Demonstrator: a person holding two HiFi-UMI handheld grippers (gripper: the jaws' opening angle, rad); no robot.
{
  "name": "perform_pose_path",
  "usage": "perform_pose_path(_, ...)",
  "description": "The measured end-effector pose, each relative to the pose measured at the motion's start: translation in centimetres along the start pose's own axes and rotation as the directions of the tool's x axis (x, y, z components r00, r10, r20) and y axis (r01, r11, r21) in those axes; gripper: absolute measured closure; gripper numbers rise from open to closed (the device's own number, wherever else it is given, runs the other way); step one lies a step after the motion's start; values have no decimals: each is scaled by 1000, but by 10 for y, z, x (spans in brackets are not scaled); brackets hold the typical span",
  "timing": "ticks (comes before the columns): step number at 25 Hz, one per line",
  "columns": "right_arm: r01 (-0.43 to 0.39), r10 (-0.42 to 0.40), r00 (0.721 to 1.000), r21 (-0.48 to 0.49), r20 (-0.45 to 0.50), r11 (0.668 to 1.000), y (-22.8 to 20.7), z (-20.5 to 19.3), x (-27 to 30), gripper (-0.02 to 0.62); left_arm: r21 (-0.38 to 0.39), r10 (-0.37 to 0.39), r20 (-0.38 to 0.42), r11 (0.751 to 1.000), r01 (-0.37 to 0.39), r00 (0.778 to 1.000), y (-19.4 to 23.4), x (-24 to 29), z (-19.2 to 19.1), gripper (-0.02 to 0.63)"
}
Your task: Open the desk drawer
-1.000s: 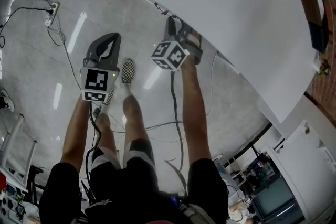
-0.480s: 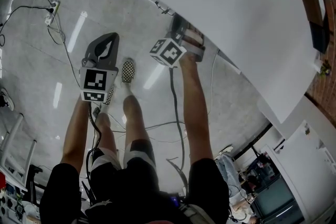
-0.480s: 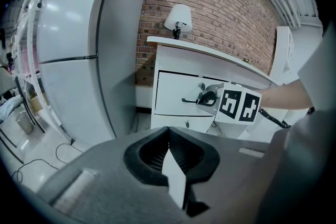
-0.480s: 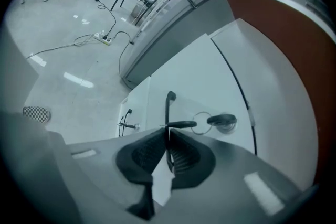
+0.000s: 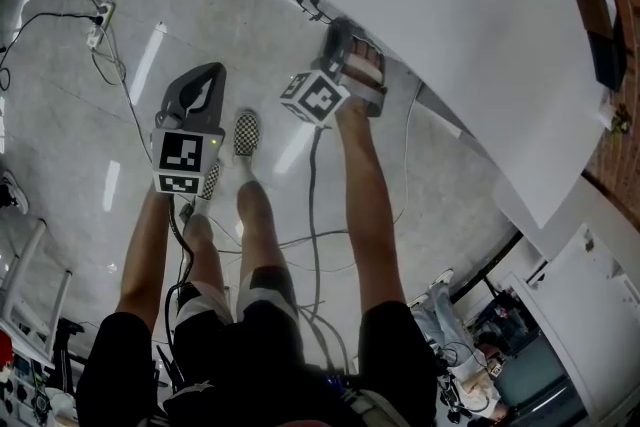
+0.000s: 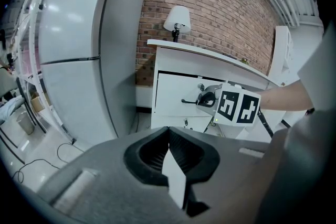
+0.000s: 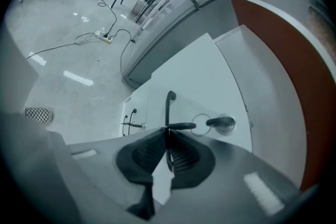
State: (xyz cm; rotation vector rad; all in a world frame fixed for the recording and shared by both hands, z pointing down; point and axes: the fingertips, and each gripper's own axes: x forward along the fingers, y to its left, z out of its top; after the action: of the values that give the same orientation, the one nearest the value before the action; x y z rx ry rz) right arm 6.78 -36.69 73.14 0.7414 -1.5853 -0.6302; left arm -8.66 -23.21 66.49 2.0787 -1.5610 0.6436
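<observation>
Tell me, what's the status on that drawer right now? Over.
Right gripper just closed on the handle. Left gripper shut, empty. Drawer looks closed. Nothing in the way; key sits beside handle.

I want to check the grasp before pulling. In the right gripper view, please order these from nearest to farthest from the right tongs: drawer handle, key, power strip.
1. drawer handle: between the right tongs, which have just been closing on it.
2. key: just right of the handle, on the same drawer front.
3. power strip: far off, upper left.
</observation>
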Motion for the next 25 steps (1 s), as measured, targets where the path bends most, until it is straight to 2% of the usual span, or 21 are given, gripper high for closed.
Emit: perform_pose_path(25, -44, 44, 999, -5, -9, 999, 67, 15, -73, 572, 53, -29, -1, 998, 29, 1000, -3, -60, -29, 595)
